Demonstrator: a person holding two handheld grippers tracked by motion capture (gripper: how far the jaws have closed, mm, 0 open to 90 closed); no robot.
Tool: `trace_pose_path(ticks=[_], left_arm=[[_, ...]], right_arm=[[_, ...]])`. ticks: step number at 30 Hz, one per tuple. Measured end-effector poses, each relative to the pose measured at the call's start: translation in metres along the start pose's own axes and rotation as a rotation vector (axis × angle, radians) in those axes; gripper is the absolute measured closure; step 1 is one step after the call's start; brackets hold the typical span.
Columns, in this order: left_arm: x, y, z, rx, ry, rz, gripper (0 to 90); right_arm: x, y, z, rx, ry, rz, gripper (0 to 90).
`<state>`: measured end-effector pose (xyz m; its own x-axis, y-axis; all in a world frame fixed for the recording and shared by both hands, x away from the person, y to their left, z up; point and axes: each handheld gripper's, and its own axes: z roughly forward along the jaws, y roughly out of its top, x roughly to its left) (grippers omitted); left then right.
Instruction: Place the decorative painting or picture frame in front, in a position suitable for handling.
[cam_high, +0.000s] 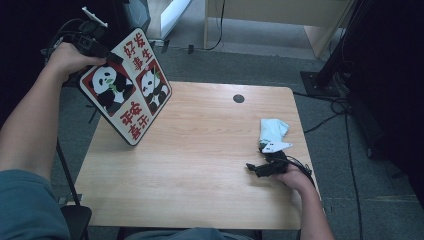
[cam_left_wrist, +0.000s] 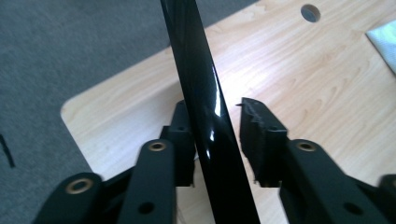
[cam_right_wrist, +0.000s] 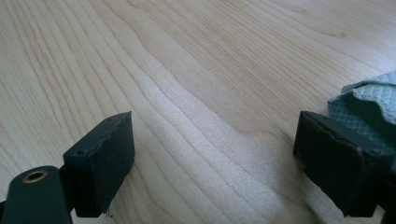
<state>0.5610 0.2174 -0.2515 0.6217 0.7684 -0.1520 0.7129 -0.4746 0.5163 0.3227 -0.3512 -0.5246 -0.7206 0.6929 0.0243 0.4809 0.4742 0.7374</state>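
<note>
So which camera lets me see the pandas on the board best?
The high view: the panda board faces it, tilted, held by the left gripper. The left gripper view shows its glossy black edge between the jaws. The right gripper view looks at table and cloth.

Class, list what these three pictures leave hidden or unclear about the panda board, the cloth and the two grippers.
- Panda board, high view: its back faces away.
- Left gripper, left gripper view: whether both fingers press the board's edge is unclear.
- Cloth, right gripper view: cut off by the frame edge.
- Right gripper, high view: too small to judge.
</note>
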Motion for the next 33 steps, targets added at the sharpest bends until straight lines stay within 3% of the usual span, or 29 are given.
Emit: trace_pose_path(ticks=[3, 7, 17, 19, 20, 21, 26, 32, 33], left_arm=[[-0.001, 0.004, 0.002, 0.032, 0.007, -0.031, 74.4], [-0.001, 0.005, -0.001, 0.048, -0.023, -0.075, 78.1], [-0.015, 0.009, -0.009, 0.076, -0.035, -0.072, 80.6], [-0.023, 0.011, -0.013, 0.079, -0.044, -0.034, 80.7], [-0.035, 0.012, -0.015, 0.093, -0.023, 0.037, 80.7], [-0.041, 0.013, -0.016, 0.1, -0.009, 0.062, 80.6], [-0.059, 0.016, -0.022, 0.112, 0.008, 0.097, 80.5], [-0.088, 0.016, -0.034, 0.079, -0.044, 0.139, 80.4], [-0.099, 0.016, -0.036, 0.069, -0.06, 0.146, 80.4]], right_arm=[[0.0, 0.0, 0.0, 0.001, -0.001, 0.001, 12.7], [0.0, 0.0, 0.0, 0.001, -0.001, 0.001, 12.6], [0.0, 0.0, 0.0, 0.001, -0.001, 0.001, 12.6], [0.0, 0.0, 0.001, 0.0, -0.001, -0.001, 12.6], [0.0, 0.0, 0.0, 0.0, -0.001, -0.001, 12.6], [0.0, 0.0, 0.001, 0.0, -0.002, 0.0, 12.6], [0.0, 0.0, 0.001, -0.001, -0.003, -0.001, 12.6], [0.0, 0.0, 0.001, 0.0, -0.005, 0.0, 12.6], [0.0, 0.0, 0.001, 0.002, -0.003, 0.002, 12.6]])
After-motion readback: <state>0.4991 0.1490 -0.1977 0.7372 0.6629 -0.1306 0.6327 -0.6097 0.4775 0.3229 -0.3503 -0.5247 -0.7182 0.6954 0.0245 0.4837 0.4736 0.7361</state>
